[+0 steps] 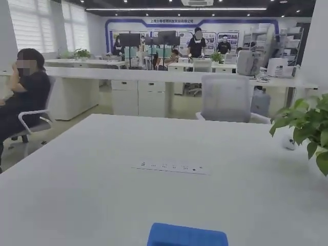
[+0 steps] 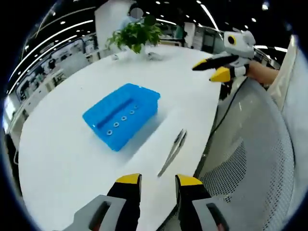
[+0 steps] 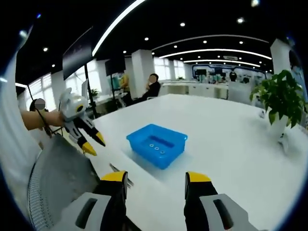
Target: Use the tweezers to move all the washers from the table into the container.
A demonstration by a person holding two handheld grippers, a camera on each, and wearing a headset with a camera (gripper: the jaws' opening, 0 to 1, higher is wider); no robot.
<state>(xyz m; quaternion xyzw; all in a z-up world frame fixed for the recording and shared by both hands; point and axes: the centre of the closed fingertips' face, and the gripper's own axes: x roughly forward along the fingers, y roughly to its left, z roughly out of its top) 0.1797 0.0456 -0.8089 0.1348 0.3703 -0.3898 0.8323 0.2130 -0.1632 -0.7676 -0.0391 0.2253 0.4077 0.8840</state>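
A blue container (image 2: 122, 114) lies on the white table (image 2: 62, 159) with several small washers (image 2: 120, 122) inside it. Metal tweezers (image 2: 174, 151) rest on the table by its near edge, between the container and my left gripper (image 2: 158, 185), which is open and holds nothing. My right gripper (image 3: 156, 180) is also open and empty, held off the table edge. In its view the container (image 3: 157, 144) and its washers (image 3: 156, 147) lie ahead, and the tweezers (image 3: 120, 174) peek out beside the left jaw. The head view catches the container's far rim (image 1: 187, 237).
A potted plant (image 3: 279, 98) stands on the table's far right (image 1: 307, 125). A power socket strip (image 1: 170, 167) is set into the table's middle. A grey mesh chair (image 2: 250, 163) sits by the near edge. People sit and stand at desks behind.
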